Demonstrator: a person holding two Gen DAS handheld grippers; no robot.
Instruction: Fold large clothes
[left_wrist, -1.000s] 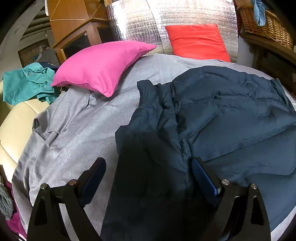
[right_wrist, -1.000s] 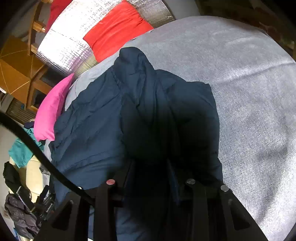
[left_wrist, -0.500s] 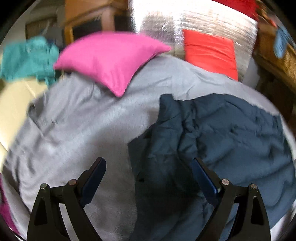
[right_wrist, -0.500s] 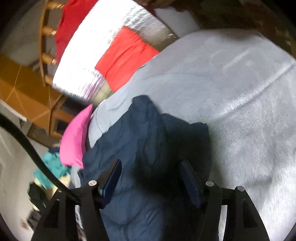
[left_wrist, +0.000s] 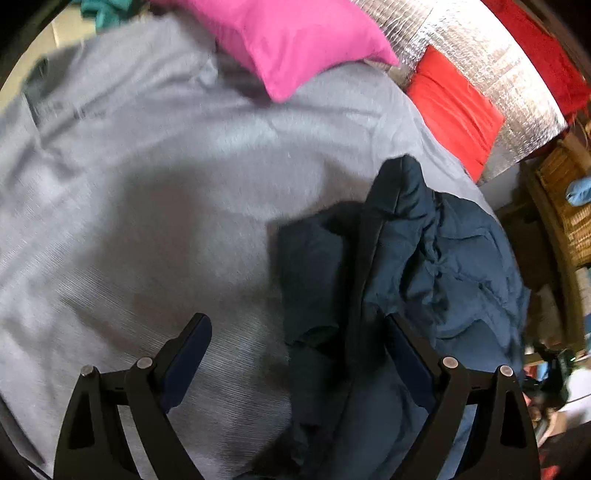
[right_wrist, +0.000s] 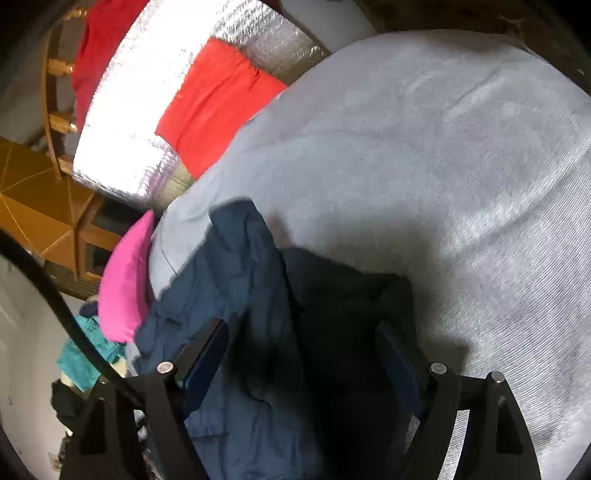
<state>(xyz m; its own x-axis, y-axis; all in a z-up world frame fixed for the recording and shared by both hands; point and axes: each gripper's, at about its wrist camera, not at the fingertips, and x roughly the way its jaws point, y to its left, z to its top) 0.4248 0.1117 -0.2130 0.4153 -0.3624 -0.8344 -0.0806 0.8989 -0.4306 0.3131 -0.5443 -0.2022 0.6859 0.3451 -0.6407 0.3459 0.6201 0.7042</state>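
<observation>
while right gripper fingers widen over navy jacket, left gripper spread, gripping nothing

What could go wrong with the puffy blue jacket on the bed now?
The navy jacket lies bunched and rumpled, so a fold might trap creases. The right tool is opening with fabric between its blue pads; cloth could snag. The jacket sits near the grey bedcover's edge, so it may slip off.

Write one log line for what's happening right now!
step: fold released | item: dark navy puffy quilted jacket, bunched on grey bed cover | right gripper: opening, fingers off fabric | left gripper: open, empty
</observation>
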